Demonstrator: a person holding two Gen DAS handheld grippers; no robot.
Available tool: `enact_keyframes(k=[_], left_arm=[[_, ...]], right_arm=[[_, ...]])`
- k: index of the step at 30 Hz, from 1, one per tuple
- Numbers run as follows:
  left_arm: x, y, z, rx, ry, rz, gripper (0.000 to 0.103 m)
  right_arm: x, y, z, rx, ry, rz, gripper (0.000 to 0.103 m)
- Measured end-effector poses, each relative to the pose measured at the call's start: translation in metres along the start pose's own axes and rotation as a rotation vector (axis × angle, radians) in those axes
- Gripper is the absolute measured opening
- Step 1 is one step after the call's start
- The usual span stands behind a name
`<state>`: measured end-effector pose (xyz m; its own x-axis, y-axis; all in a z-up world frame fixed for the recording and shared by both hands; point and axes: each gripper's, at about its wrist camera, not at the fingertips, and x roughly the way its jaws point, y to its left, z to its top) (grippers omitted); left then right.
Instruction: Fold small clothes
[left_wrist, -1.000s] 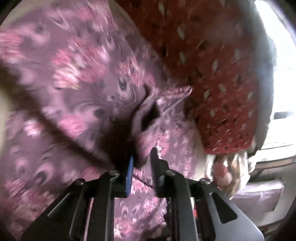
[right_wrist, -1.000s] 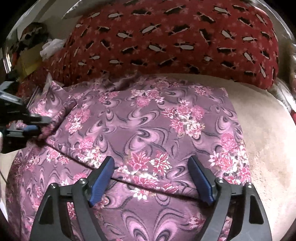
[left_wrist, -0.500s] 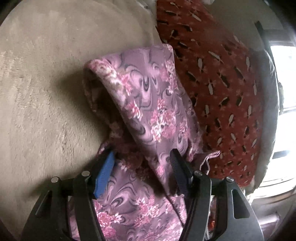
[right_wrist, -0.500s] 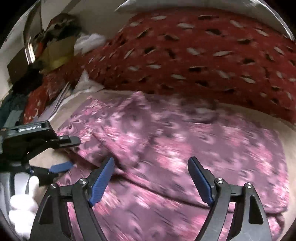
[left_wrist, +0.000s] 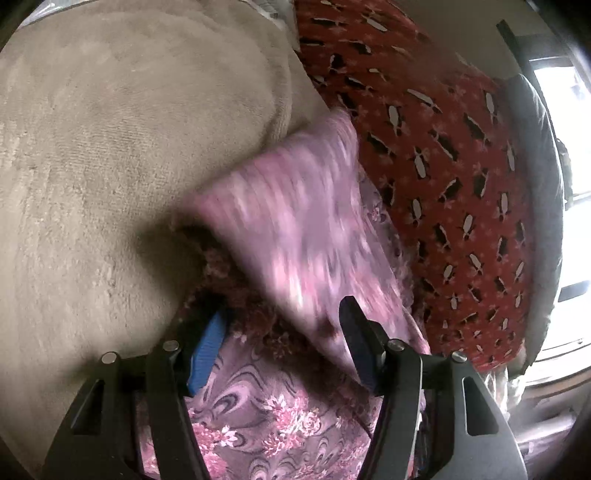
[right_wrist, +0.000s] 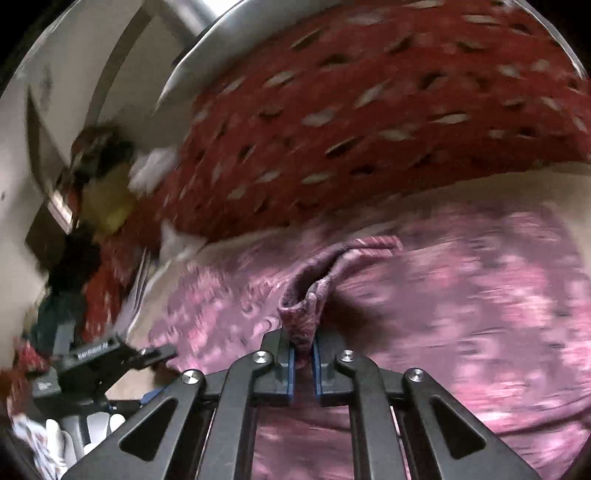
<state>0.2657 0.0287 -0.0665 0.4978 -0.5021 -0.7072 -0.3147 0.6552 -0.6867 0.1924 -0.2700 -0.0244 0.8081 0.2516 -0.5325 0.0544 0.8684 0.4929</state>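
A purple garment with pink flowers lies on a beige blanket; a folded flap of it is lifted and blurred with motion. My left gripper is open and empty, with its fingers over the lower part of the cloth. In the right wrist view the same garment spreads to the right. My right gripper is shut on a bunched edge of the garment. The left gripper also shows at the lower left of the right wrist view.
A red patterned pillow lies along the far side of the garment and shows in the right wrist view too. A heap of mixed items sits at the left. A bright window is at the right.
My right gripper closed on an edge of the garment and is pulling it, and the cloth blurs. My left gripper let go about a second ago and stays open.
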Motion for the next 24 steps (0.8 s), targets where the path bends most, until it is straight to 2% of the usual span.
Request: enact_keyframes(k=[6,9,11,12,15,17,18,22,24], left_arm=[[0.003,-0.005,-0.004,0.016,-0.004,0.027,0.062],[0.004,-0.006,-0.005,0.020,-0.011,0.042,0.062],[0.004,-0.008,-0.006,0.028,-0.017,0.046,0.062],[0.004,-0.009,-0.006,0.031,-0.019,0.051,0.062],[0.005,-0.013,-0.007,0.052,-0.032,0.061,0.061],[0.003,-0.017,-0.009,0.073,-0.047,0.057,0.056],[0.001,-0.020,-0.009,0.087,-0.054,0.056,0.056],[0.006,-0.026,-0.011,0.133,-0.063,0.110,0.056],[0.018,-0.027,-0.011,0.153,-0.025,0.168,0.056]], right_arm=[[-0.041,-0.080,-0.001,0.155,-0.057,-0.080,0.006],[-0.041,-0.111,-0.005,0.227,-0.026,-0.105,0.007],[-0.041,-0.125,-0.009,0.279,-0.002,-0.089,0.013],[-0.043,-0.129,-0.011,0.310,-0.010,-0.084,0.014],[-0.042,-0.141,-0.010,0.406,-0.042,-0.042,0.027],[-0.037,-0.144,-0.005,0.425,-0.039,-0.025,0.016],[-0.036,-0.142,0.002,0.410,-0.046,0.004,0.006],[-0.062,-0.130,0.022,0.315,-0.189,0.026,0.006],[-0.056,-0.137,0.021,0.293,-0.168,-0.054,0.006]])
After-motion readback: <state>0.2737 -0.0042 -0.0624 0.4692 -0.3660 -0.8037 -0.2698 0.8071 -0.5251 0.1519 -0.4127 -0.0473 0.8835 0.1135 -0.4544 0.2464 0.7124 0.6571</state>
